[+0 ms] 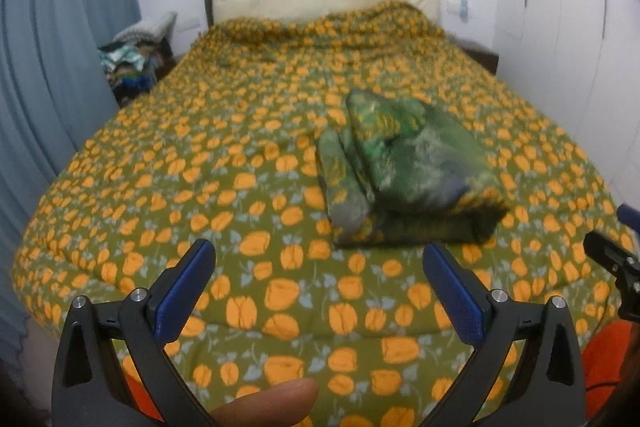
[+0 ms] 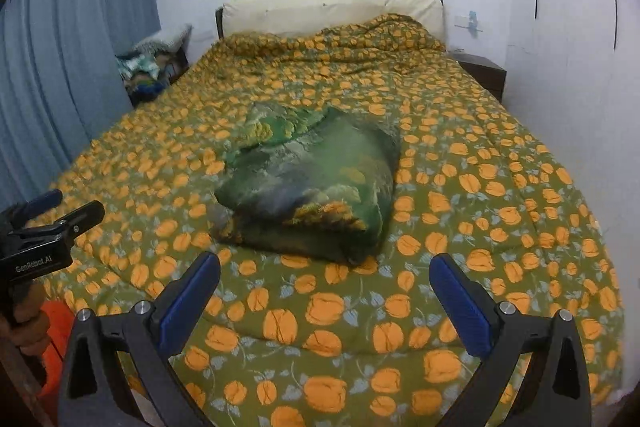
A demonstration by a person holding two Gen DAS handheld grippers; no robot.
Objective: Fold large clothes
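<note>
The green leaf-patterned cloth (image 2: 312, 183) lies as a thick folded bundle mid-bed on the orange-flowered olive quilt (image 2: 480, 207), seemingly finished. Nearer the foot, the left gripper (image 1: 318, 287) and right gripper (image 2: 324, 301) hover above the quilt, jaws spread, holding nothing.

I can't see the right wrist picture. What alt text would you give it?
A folded green patterned cloth lies on a bed covered by an olive quilt with orange flowers. The right gripper is open and empty in the foreground, short of the cloth. The left gripper shows at the left edge, with a blue curtain behind.
</note>
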